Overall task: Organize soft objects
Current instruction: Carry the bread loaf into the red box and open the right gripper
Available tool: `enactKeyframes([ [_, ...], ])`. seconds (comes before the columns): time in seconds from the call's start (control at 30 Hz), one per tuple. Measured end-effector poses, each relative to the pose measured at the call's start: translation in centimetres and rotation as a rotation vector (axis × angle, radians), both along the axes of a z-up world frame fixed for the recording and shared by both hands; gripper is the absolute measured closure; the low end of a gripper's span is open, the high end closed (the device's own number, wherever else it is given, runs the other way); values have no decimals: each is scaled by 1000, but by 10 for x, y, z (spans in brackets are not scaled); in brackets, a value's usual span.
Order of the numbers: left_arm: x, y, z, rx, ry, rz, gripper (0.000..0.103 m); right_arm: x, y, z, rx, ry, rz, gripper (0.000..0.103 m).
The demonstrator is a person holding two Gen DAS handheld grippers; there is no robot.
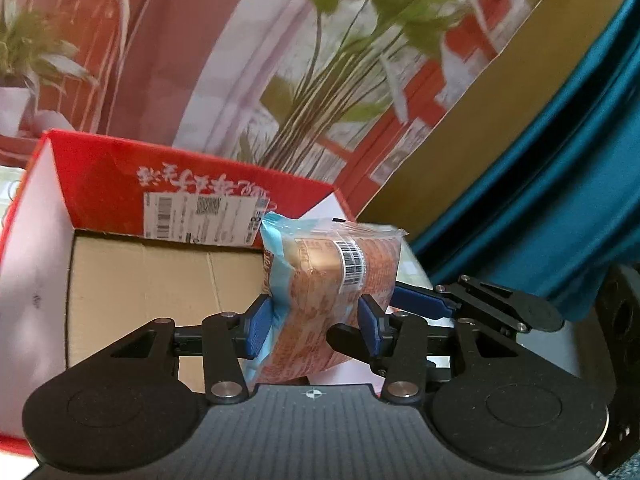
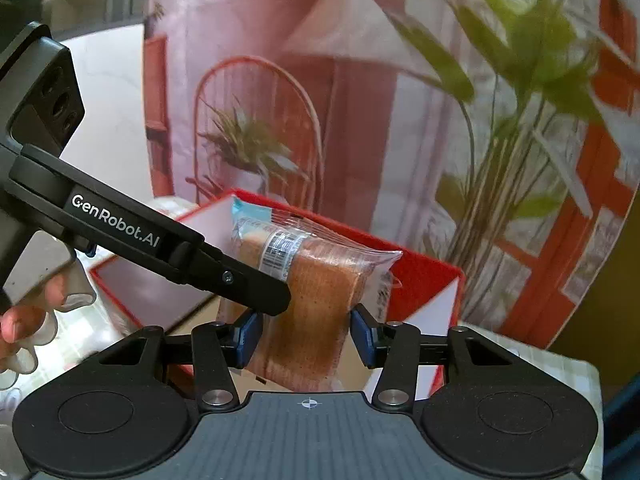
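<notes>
A wrapped bread packet (image 1: pixel 324 292), clear and light-blue plastic with a barcode sticker, is pinched from both sides. My left gripper (image 1: pixel 314 326) is shut on it, blue pads against its sides. My right gripper (image 2: pixel 306 334) also grips the same packet (image 2: pixel 316 292); its finger (image 1: pixel 420 304) shows to the right in the left wrist view. The left gripper's arm (image 2: pixel 160 244) crosses the right wrist view from the left. The packet is held above an open red cardboard box (image 1: pixel 192 196) with a brown bottom (image 1: pixel 160 292).
The red box (image 2: pixel 432 280) stands on a table with a pale checked cloth (image 2: pixel 560 364). Behind it hangs a printed backdrop with plants and red frames (image 1: pixel 320 60). A teal curtain (image 1: pixel 560 180) hangs at the right. A gloved hand (image 2: pixel 28 320) holds the left gripper.
</notes>
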State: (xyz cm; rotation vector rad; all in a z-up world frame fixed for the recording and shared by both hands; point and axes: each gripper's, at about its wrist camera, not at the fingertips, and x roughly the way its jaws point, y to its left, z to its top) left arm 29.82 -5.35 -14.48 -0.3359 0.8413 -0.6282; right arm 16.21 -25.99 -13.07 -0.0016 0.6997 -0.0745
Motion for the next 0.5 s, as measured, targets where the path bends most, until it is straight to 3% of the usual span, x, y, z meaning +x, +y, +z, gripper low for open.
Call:
enactKeyframes([
  [0.33,20,-12,-30,79,90,-13,54,23,-27,-39,154,169,-54,59],
  [0.5,21,-11,-29,108,78,-4,50,30,-22,-45,127,201,-70,59],
])
